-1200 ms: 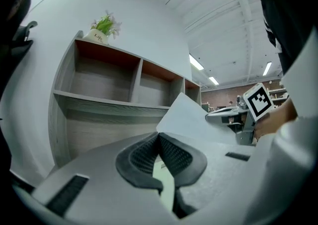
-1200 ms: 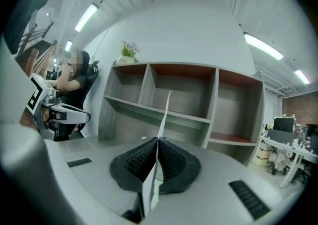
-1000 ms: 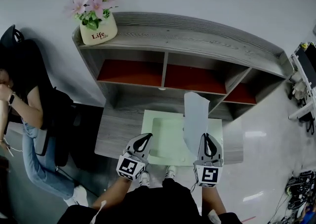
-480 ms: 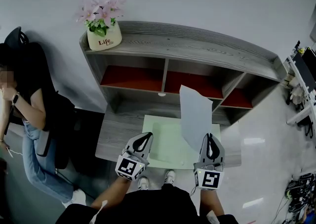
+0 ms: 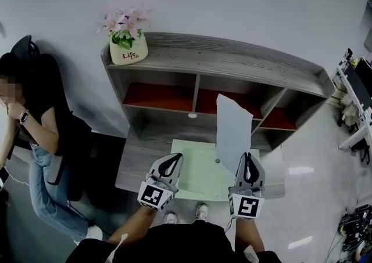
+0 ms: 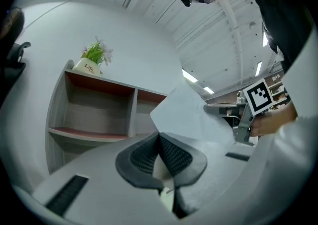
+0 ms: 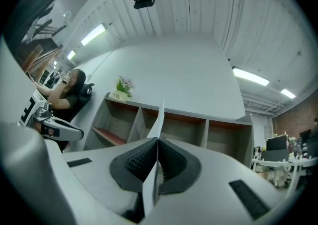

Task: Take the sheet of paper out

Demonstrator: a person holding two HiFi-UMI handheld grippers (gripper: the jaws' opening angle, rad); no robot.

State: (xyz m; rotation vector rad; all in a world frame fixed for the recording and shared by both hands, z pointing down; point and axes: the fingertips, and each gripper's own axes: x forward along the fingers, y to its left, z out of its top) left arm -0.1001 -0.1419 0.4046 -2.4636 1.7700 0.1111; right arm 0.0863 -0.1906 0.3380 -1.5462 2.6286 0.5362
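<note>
A white sheet of paper stands upright over a pale green folder on the grey desk. My right gripper is shut on the sheet's lower edge. In the right gripper view the sheet runs edge-on between the closed pads of that gripper. My left gripper sits at the folder's left side. In the left gripper view its pads are pressed together on a thin pale green edge, and the sheet rises at the right.
A grey shelf unit with red-backed compartments stands behind the desk, with a potted flower on top at its left end. A person sits at the left. Equipment and cables line the right wall.
Both grippers have risen. The white sheet has come up with the right gripper and now stands higher against the shelf compartments.
</note>
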